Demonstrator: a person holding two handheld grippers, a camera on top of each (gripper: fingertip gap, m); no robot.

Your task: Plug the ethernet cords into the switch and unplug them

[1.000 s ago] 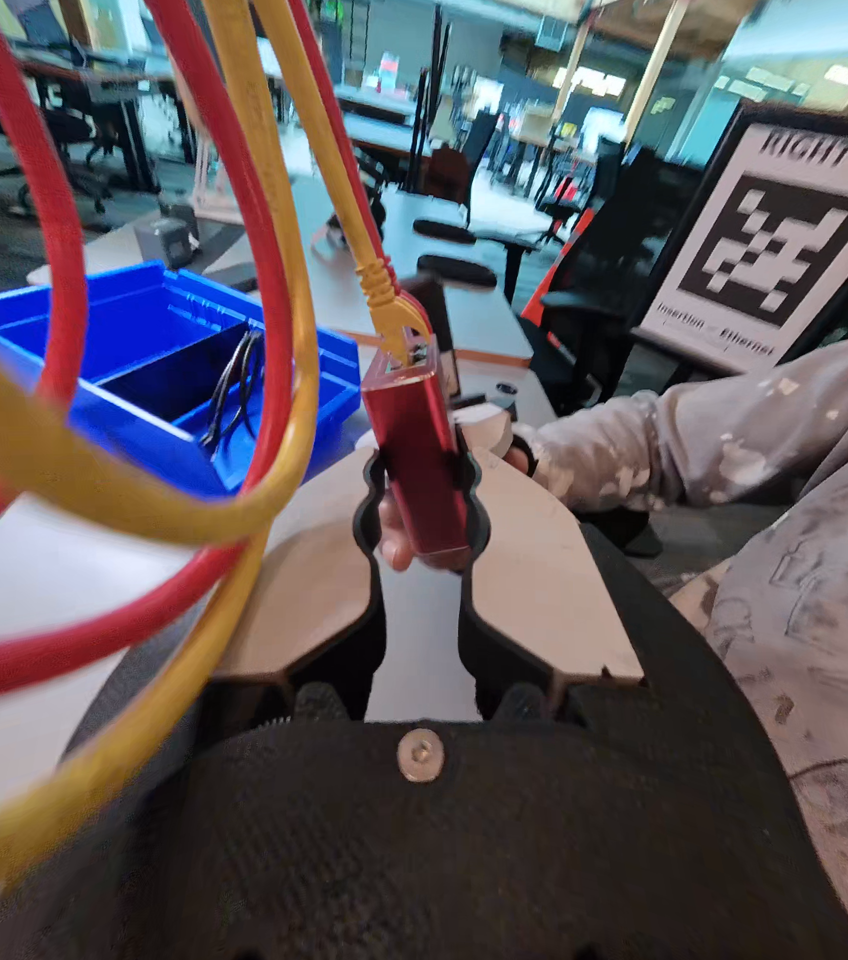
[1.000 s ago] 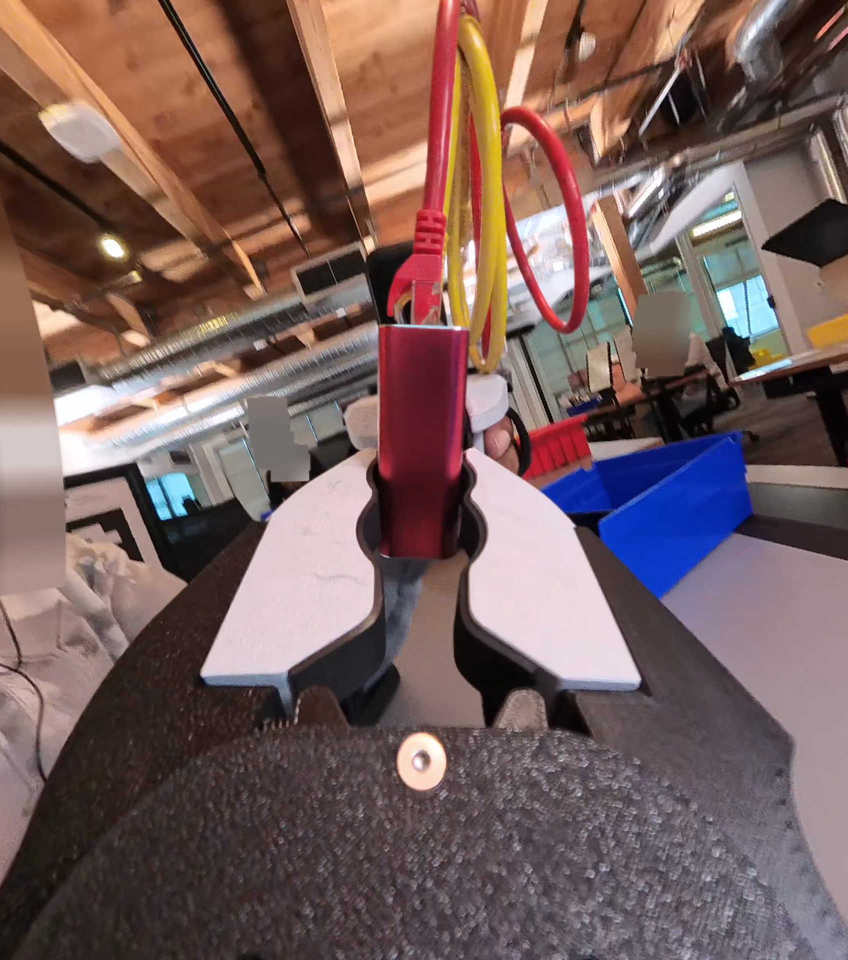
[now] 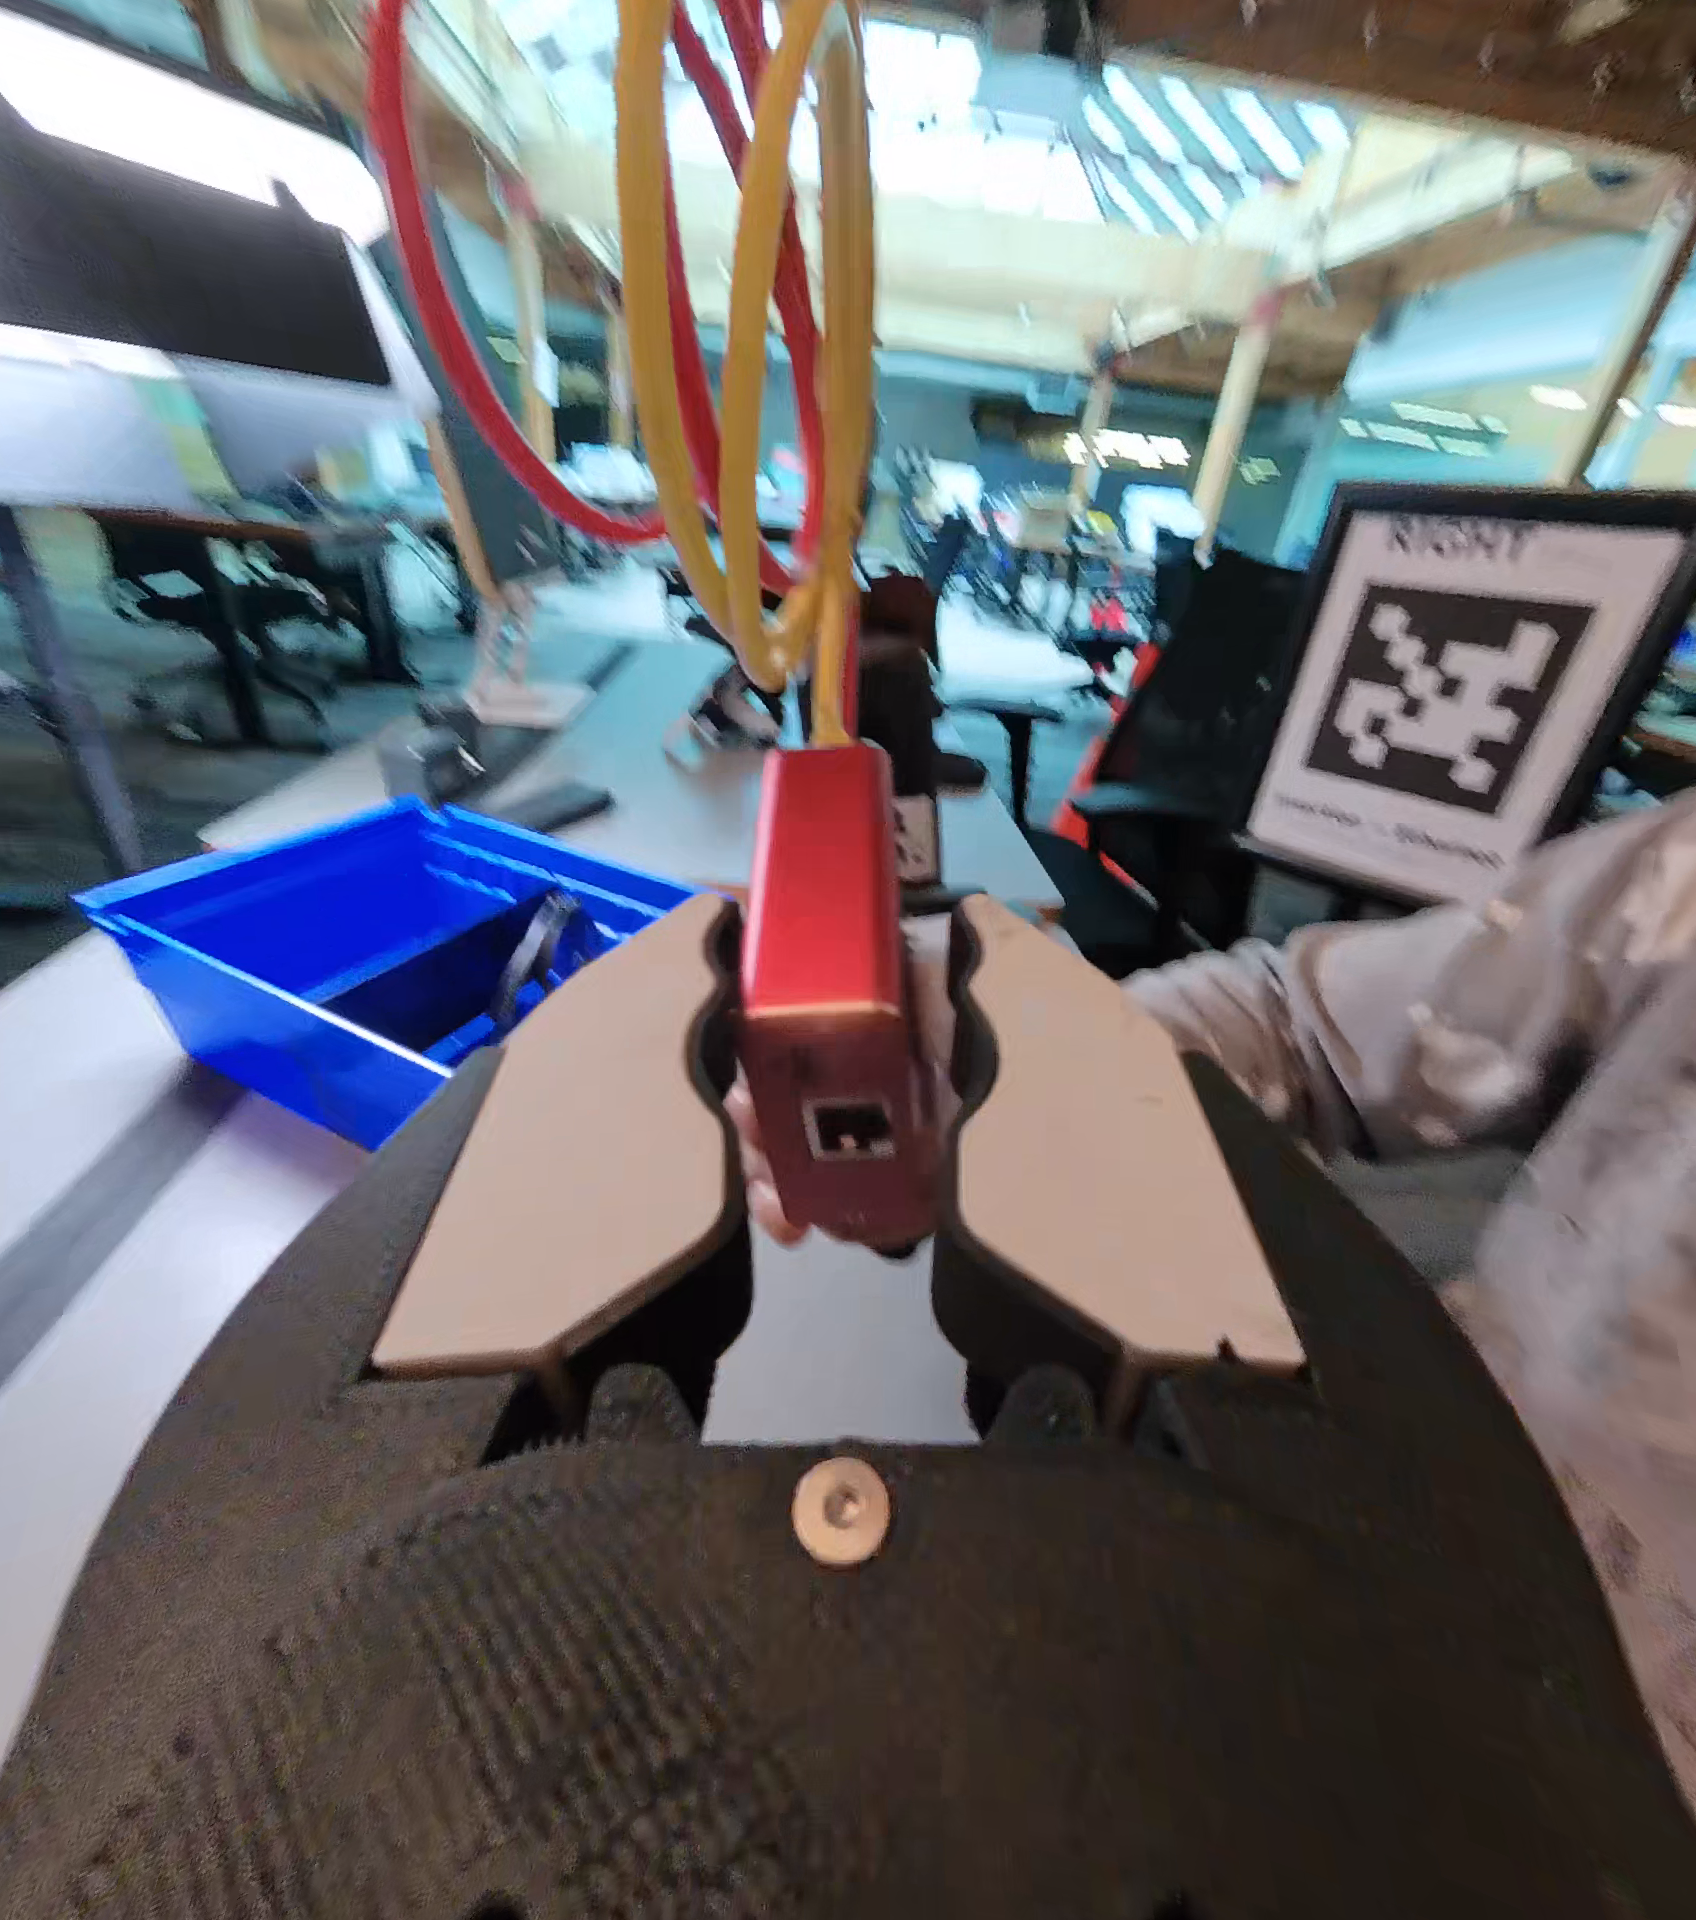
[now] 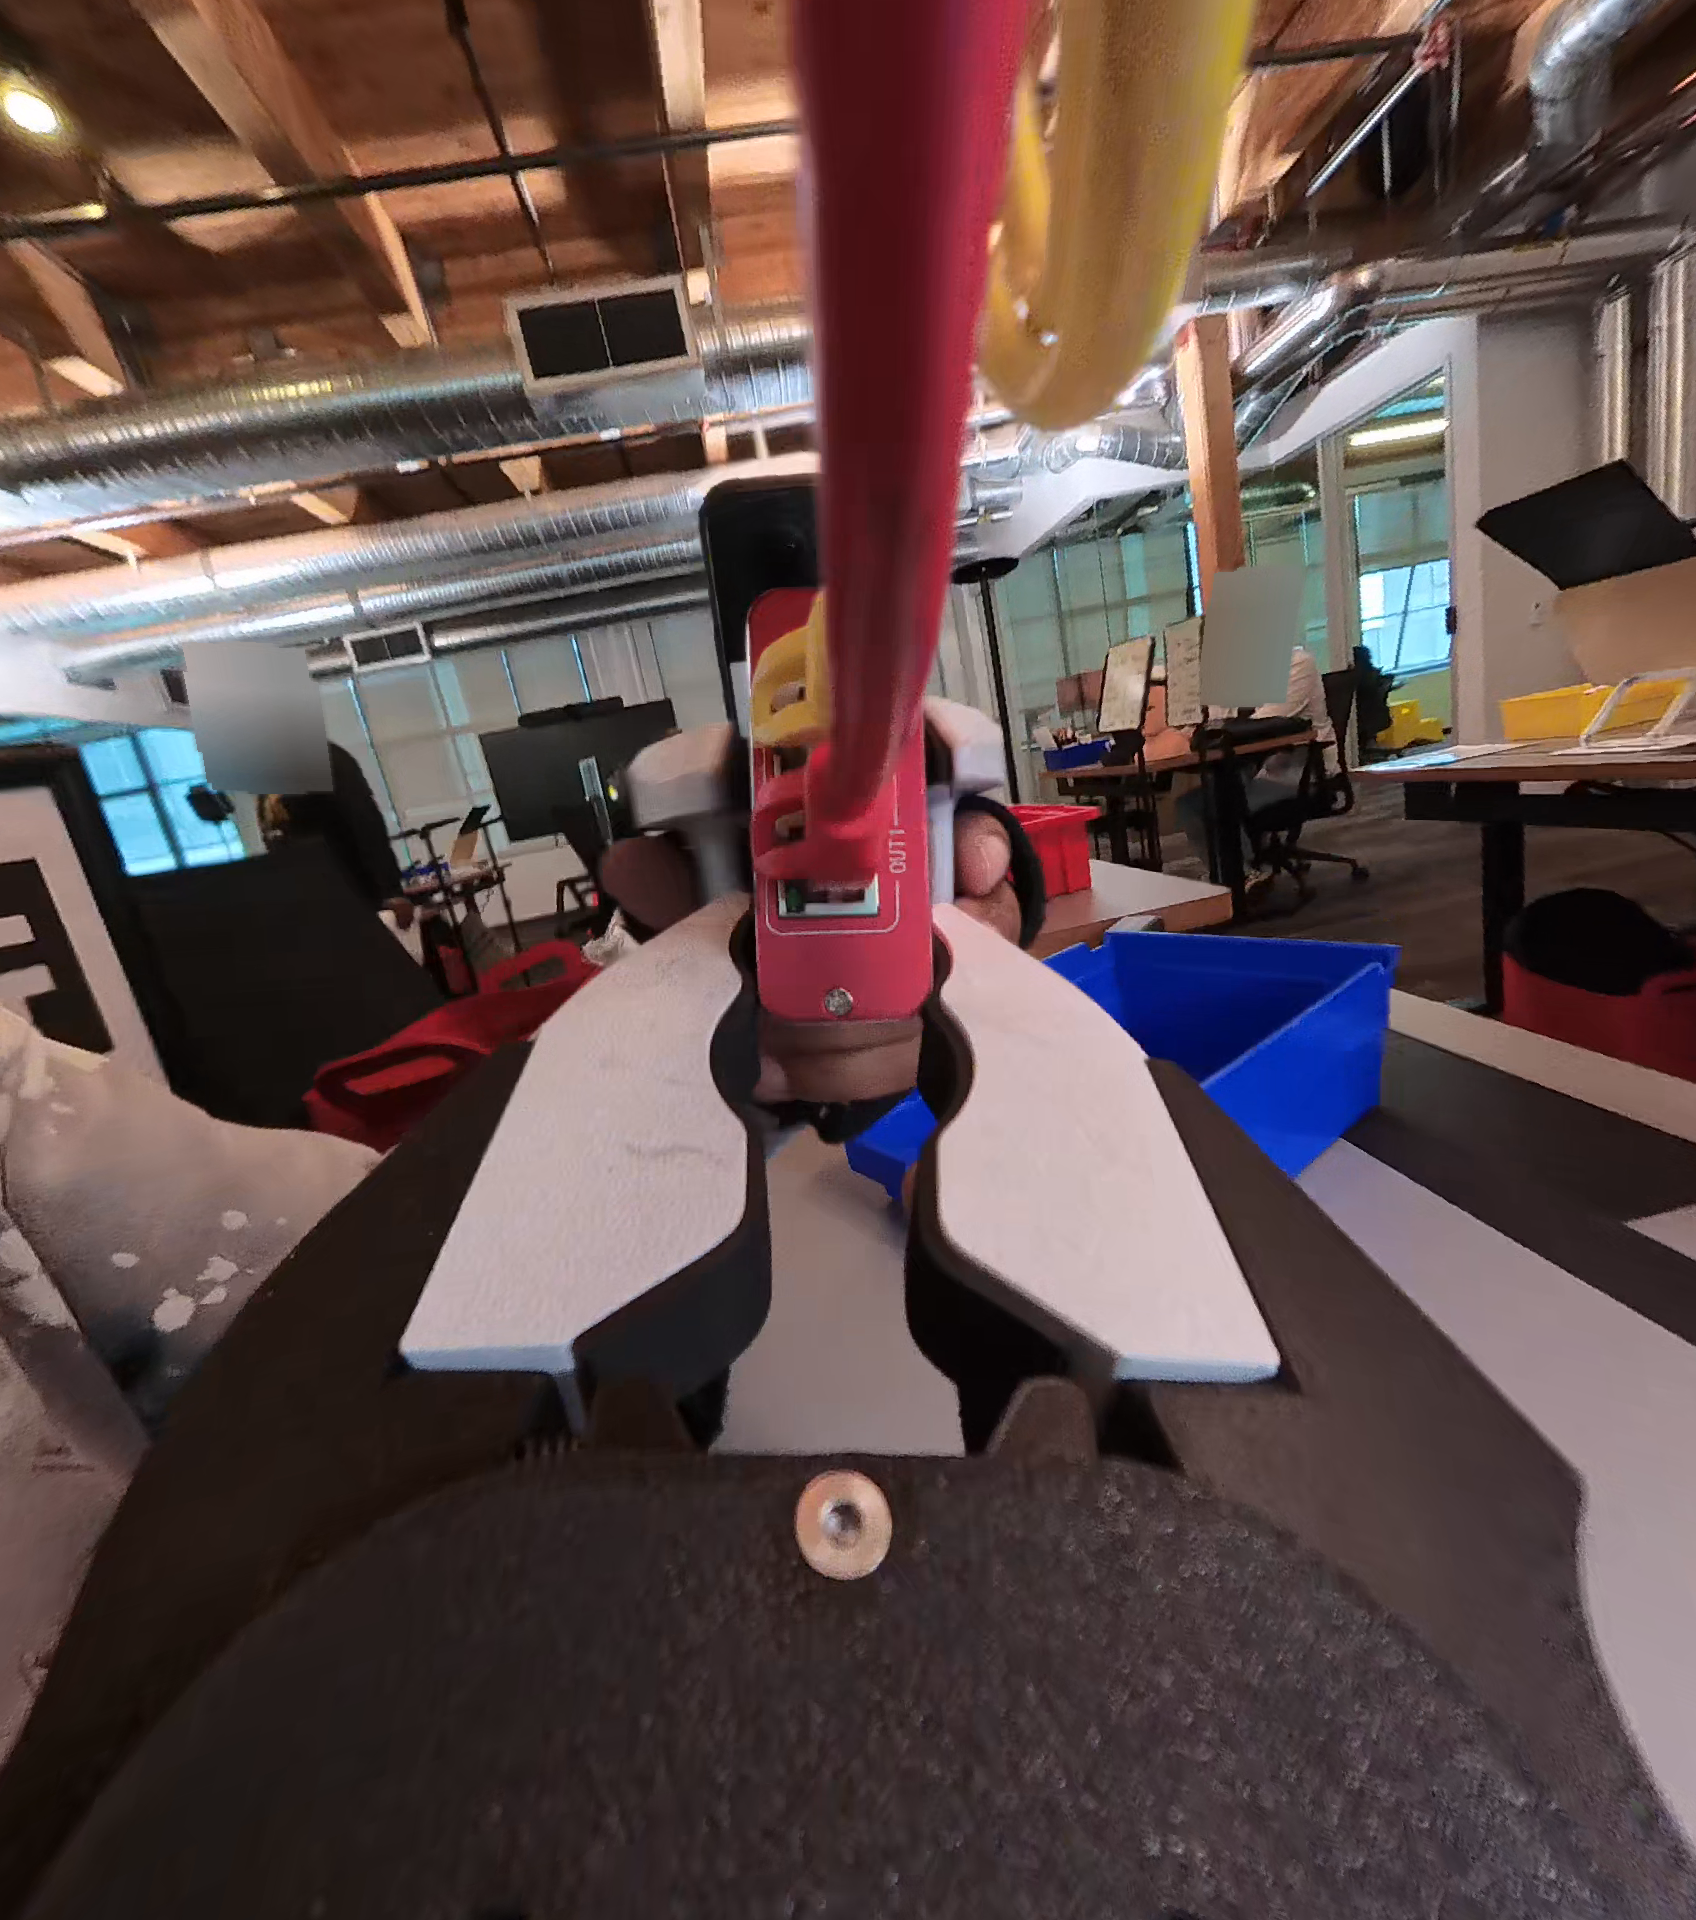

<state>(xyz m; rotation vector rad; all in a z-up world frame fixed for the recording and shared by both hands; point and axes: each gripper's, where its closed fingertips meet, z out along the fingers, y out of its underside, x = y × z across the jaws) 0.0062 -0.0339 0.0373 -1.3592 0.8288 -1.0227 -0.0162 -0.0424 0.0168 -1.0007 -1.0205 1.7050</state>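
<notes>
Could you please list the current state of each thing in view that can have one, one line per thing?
Left gripper: open, its fingers either side of the switch.
Right gripper: shut on the switch.
Switch: held upright, lifted off the table.
Red cord: plugged into the switch.
Yellow cord: plugged in above the red one.
Lowest port: empty.
Blue bin: open-topped, on the table, black cable inside.

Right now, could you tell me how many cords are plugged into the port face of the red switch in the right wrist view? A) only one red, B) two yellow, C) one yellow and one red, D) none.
C: on the switch a yellow plug sits in the top port and a red plug in the one below it, while the lowest port stays empty.
</notes>
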